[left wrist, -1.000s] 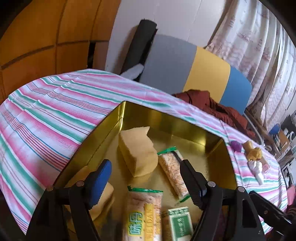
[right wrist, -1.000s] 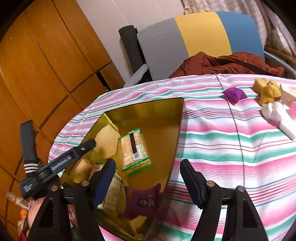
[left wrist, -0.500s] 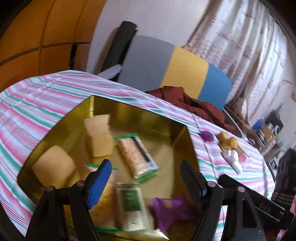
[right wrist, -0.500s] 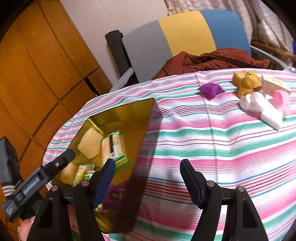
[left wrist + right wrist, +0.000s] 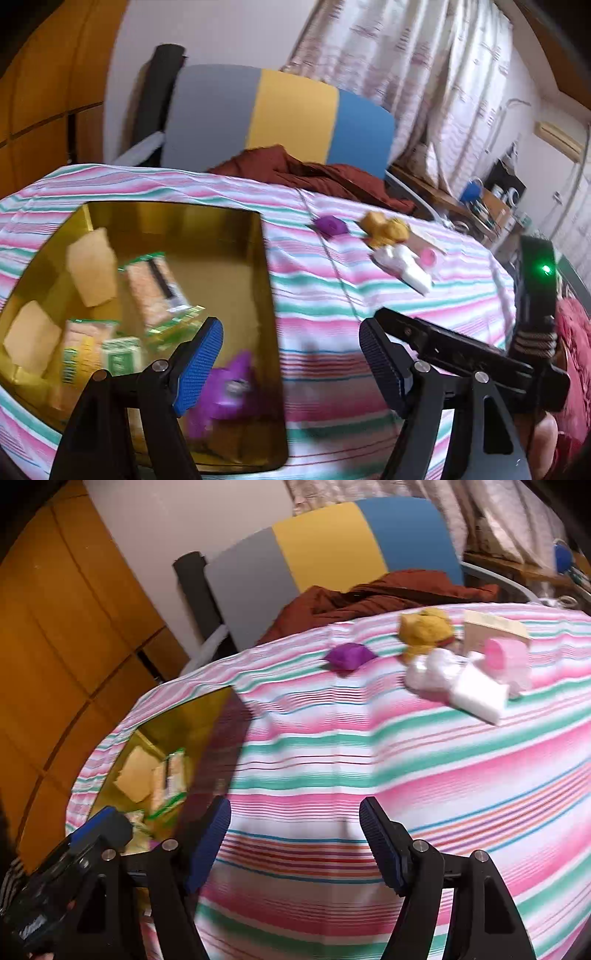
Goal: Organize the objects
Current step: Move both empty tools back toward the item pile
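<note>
A gold tin [image 5: 173, 218] [image 5: 192, 716] sits on the striped tablecloth and holds several snack packets, tan cakes and a purple packet [image 5: 225, 391]. My left gripper [image 5: 288, 362] hangs open over the tin's right wall, nothing between its fingers. My right gripper [image 5: 295, 838] is open over bare cloth, right of the tin. Far across the cloth lie a purple pouch [image 5: 330, 226] [image 5: 349, 656], yellow pieces [image 5: 384, 229] [image 5: 424, 629], white packets [image 5: 402, 262] [image 5: 454, 681], a pink item [image 5: 506, 657] and a cream box [image 5: 495, 627].
Behind the table a grey, yellow and blue chair back [image 5: 280, 114] carries a rust-brown cloth [image 5: 310, 173]. Wooden panels [image 5: 55, 646] fill the left. The other hand-held gripper's body [image 5: 480, 354] crosses the lower right of the left wrist view. Curtains and a cluttered desk stand at the right.
Both grippers have swung to the right: the tin slid to the left in both views and the far pile of items came nearer. Both stayed open and empty.
</note>
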Demonstrator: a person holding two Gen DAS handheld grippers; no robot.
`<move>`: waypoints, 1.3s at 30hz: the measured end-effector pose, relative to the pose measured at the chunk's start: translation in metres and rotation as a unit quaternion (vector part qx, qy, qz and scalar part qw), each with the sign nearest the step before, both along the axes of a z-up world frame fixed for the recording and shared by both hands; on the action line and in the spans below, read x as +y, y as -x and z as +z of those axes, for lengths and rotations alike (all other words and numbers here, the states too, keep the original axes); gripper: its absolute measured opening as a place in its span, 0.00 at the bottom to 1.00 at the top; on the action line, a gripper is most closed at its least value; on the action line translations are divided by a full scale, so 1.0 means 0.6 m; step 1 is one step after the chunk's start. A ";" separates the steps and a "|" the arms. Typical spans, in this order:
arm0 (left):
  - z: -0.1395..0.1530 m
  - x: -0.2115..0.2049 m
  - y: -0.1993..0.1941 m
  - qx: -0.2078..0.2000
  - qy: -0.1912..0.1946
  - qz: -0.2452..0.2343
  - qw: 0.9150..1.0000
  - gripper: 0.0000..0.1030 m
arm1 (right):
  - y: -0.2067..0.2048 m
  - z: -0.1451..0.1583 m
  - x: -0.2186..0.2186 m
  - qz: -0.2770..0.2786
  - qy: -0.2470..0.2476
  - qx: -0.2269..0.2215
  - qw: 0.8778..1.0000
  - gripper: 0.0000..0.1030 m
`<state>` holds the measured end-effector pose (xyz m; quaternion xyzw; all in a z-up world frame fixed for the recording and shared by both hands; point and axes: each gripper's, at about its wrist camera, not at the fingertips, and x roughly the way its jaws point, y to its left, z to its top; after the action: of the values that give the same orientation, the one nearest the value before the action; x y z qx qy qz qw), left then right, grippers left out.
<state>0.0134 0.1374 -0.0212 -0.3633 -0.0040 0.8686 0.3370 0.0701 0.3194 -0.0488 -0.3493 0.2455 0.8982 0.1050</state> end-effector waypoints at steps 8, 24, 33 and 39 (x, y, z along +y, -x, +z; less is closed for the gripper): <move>-0.022 0.066 -0.053 -0.016 0.014 -0.063 0.998 0.75 | -0.050 -0.039 0.092 -0.058 -0.011 -0.028 0.998 0.72; -0.059 0.123 -0.094 -0.037 0.051 -0.105 0.992 0.75 | -0.069 -0.018 0.301 -0.149 -0.074 -0.012 0.986 0.86; -0.067 0.145 -0.112 -0.037 0.068 -0.131 0.988 0.75 | 0.004 -0.004 0.356 -0.116 -0.105 0.005 0.988 0.86; -0.071 0.152 -0.108 -0.042 0.070 -0.133 0.988 0.75 | 0.039 -0.023 0.369 -0.088 -0.114 -0.014 0.989 0.86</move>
<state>0.0785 0.2287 -0.0637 -0.4193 0.0913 0.7984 0.4223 0.0466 0.5406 -0.0628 -0.3243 0.1697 0.9027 0.2264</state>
